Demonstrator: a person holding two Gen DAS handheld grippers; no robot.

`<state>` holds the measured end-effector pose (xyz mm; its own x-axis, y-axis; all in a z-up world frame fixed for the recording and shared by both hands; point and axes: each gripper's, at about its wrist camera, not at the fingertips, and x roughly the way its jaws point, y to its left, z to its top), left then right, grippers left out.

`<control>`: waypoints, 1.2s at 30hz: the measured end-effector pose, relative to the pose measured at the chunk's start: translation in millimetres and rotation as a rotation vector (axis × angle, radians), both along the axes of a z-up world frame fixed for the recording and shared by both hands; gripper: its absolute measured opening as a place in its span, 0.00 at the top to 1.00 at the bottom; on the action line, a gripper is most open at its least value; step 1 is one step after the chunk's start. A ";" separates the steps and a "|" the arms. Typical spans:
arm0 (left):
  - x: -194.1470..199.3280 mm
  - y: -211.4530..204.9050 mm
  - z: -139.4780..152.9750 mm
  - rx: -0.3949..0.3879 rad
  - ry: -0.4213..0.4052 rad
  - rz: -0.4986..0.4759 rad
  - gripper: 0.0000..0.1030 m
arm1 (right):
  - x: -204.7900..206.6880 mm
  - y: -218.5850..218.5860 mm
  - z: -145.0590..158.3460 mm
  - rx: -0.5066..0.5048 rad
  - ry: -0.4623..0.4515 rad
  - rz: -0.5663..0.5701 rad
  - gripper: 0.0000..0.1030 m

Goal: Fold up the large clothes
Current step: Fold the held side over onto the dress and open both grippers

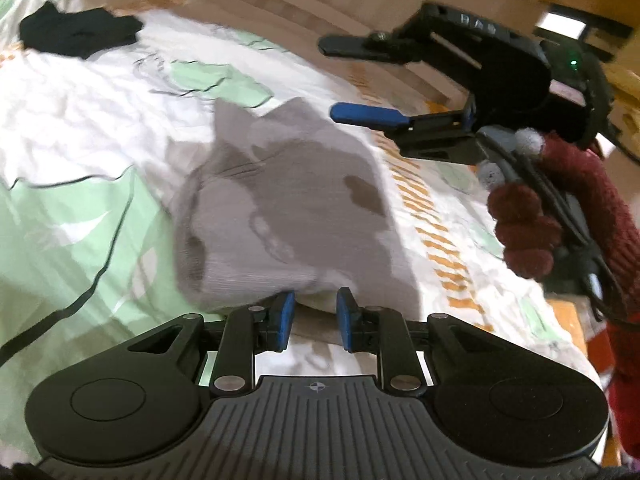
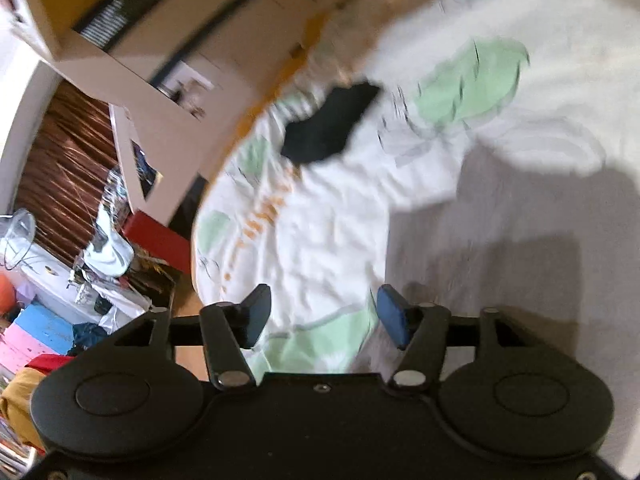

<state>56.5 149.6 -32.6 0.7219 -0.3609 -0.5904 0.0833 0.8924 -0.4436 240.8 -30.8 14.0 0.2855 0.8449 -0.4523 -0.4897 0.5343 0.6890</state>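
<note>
We log the grey garment [image 1: 280,208] lying rumpled on the leaf-print bedsheet [image 1: 80,184], its near edge between the narrowly parted pads of our left gripper [image 1: 316,314], grip unclear, while our right gripper [image 1: 348,80] hovers wide open, empty, a black garment [image 1: 76,32] far off.

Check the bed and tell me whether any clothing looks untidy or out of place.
The grey garment lies rumpled and bunched on the patterned bedsheet, not flat or squared, with dark blotches across it that may be shadow or damp; blur makes it hard to tell. A black garment sits crumpled near the far edge.
</note>
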 end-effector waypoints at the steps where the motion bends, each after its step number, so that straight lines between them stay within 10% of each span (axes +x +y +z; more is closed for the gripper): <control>1: 0.5 -2.0 2.4 0.004 -0.011 -0.018 0.78 | -1.6 -8.5 4.3 -0.012 -0.022 -0.018 0.36; 10: 9.3 -25.8 19.4 0.080 -0.132 -0.135 0.71 | -36.8 -31.9 -29.0 -0.306 -0.178 -0.037 0.45; 18: 32.0 -7.9 -18.2 0.198 0.031 0.045 0.71 | -105.7 -19.5 -66.7 -0.539 -0.410 0.058 0.51; 36: 89.5 1.5 -29.8 0.366 0.026 0.064 0.70 | -58.2 -38.4 -22.2 -0.328 -0.483 -0.032 0.47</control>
<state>145.9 151.1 -62.4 0.7190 -0.0773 -0.6907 0.0156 0.9953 -0.0952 182.7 -69.2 -8.2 0.5472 0.6702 -0.5014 -0.6872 0.7017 0.1879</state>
